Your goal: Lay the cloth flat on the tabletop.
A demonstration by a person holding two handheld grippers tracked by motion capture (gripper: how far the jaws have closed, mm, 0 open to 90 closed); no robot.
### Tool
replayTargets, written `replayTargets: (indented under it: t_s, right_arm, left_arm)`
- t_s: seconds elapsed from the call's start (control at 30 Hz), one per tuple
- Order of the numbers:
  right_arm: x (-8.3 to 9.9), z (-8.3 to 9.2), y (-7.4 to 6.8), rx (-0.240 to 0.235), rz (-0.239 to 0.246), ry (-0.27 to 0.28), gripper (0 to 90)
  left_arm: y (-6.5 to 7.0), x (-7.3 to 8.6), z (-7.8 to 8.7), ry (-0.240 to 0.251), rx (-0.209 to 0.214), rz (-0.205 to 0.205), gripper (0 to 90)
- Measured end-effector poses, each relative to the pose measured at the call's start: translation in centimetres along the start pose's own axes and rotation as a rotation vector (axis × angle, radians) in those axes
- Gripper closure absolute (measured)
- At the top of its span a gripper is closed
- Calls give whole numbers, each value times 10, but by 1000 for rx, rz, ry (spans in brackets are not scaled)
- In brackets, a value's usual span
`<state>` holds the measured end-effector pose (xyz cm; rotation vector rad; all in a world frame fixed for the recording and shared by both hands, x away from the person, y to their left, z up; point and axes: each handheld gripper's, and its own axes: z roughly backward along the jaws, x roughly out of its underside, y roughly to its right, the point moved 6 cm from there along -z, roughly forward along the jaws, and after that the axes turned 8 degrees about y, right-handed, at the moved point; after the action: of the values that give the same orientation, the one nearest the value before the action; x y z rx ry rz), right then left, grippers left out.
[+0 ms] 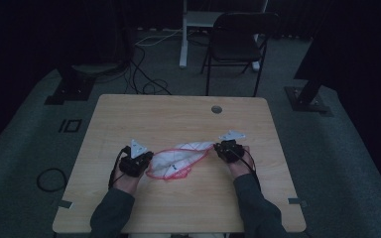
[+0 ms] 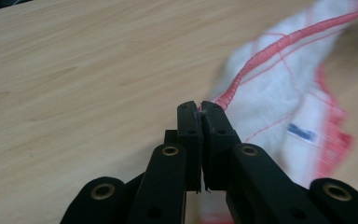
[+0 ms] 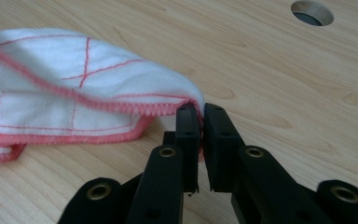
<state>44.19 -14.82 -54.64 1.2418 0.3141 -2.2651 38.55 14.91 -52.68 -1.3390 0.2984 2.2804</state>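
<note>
Each gripper pinches a corner of the red-edged white cloth [image 1: 181, 159], likely to stretch or fold it: the left gripper [image 1: 144, 161] at its 9 o'clock end, the right gripper [image 1: 218, 148] at 2 o'clock. The cloth sags mid-table [image 1: 178, 114]. Dim light hides its folds, and the jaws cover the pinched corners.
</note>
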Motion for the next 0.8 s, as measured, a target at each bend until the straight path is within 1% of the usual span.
replayTargets:
  t_s: [0.03, 0.07, 0.1, 0.17, 0.23, 0.27, 0.3, 0.33, 0.37, 0.4, 0.43, 0.47, 0.5, 0.53, 0.57, 0.6, 0.63, 0.67, 0.7, 0.8]
  right_arm:
    - [-1, 0, -1, -1, -2, 1, 786]
    - [-1, 0, -1, -1, -2, 1, 786]
    - [-3, 0, -4, 0, 5, 6, 738]
    - [-5, 2, -7, 0, 14, 16, 710]
    - [-8, 4, -12, -8, 24, 29, 698]
    - [-8, 4, -12, -8, 24, 29, 698]
    - [-10, 6, -18, -21, 38, 38, 694]
    - [-11, 6, -20, -27, 44, 43, 690]
    - [-12, 7, -25, -34, 49, 49, 684]
    - [-13, 8, -28, -39, 54, 54, 681]
    - [-14, 8, -31, -42, 60, 61, 675]
    - [-14, 8, -31, -42, 60, 61, 675]
    - [-17, 9, -35, -44, 64, 71, 665]
    - [-17, 9, -35, -44, 64, 71, 665]
    - [-19, 10, -38, -49, 67, 76, 655]
    - [-20, 10, -39, -50, 67, 77, 650]
    - [-20, 10, -39, -53, 70, 79, 643]
    - [-21, 10, -41, -57, 67, 82, 642]
    - [-21, 11, -42, -62, 71, 82, 642]
    - [-20, 11, -50, -79, 78, 84, 642]
  left_arm:
    - [-9, -1, -7, -8, -19, 18, 881]
    - [-9, -1, -7, -8, -19, 18, 881]
    - [-17, -2, -13, -13, -38, 38, 881]
    - [-24, -3, -17, -21, -53, 51, 881]
    - [-32, -3, -23, -35, -69, 69, 881]
    - [-32, -3, -23, -35, -69, 69, 880]
    - [-38, -1, -27, -51, -84, 75, 880]
    - [-42, 1, -30, -63, -93, 82, 880]
    - [-45, 2, -32, -70, -101, 88, 880]
    - [-45, 2, -32, -70, -101, 88, 880]
    - [-51, 5, -36, -84, -114, 106, 880]
    - [-51, 5, -36, -84, -114, 106, 880]
    - [-54, 7, -37, -91, -122, 113, 880]
    - [-57, 9, -39, -100, -127, 120, 880]
    - [-63, 14, -40, -112, -140, 141, 879]
    - [-63, 14, -40, -112, -140, 141, 879]
    - [-68, 19, -41, -122, -155, 163, 878]
    - [-68, 19, -41, -122, -155, 163, 874]
    - [-70, 21, -41, -127, -163, 174, 865]
    - [-70, 22, -39, -118, -163, 176, 826]
